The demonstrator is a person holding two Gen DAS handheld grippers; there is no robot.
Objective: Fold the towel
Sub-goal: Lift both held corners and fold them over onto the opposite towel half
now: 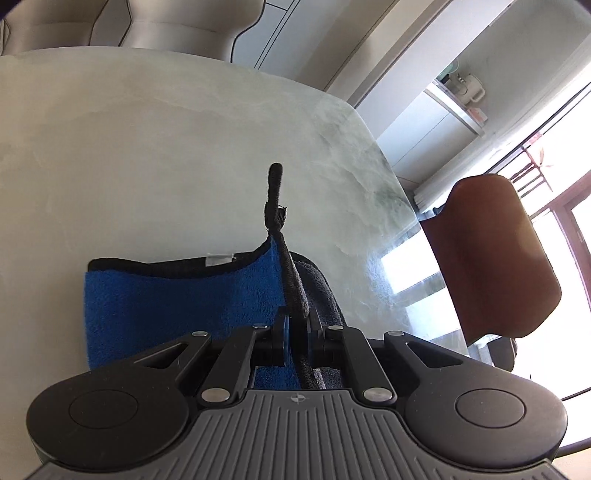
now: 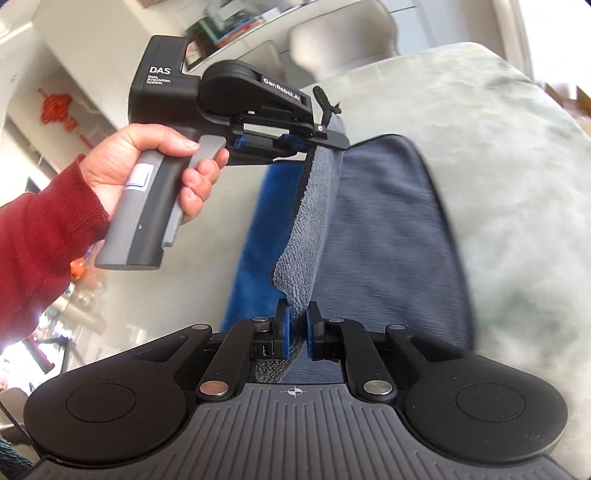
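Note:
The towel (image 1: 177, 302) is blue on one side and grey on the other, with a black hem and a black hanging loop (image 1: 275, 192). My left gripper (image 1: 295, 328) is shut on its hem at one corner. My right gripper (image 2: 298, 325) is shut on the towel (image 2: 384, 229) at another corner, and the raised edge runs taut from it to the left gripper (image 2: 314, 144), held by a hand in a red sleeve. The rest of the towel lies grey side up on the table (image 2: 498, 166), with the blue side (image 2: 258, 221) hanging on the left.
The table (image 1: 147, 147) is pale green marble with a rounded corner. A brown chair back (image 1: 498, 258) stands at its right edge and a beige chair (image 1: 166, 22) at the far side. A bright window is at the right.

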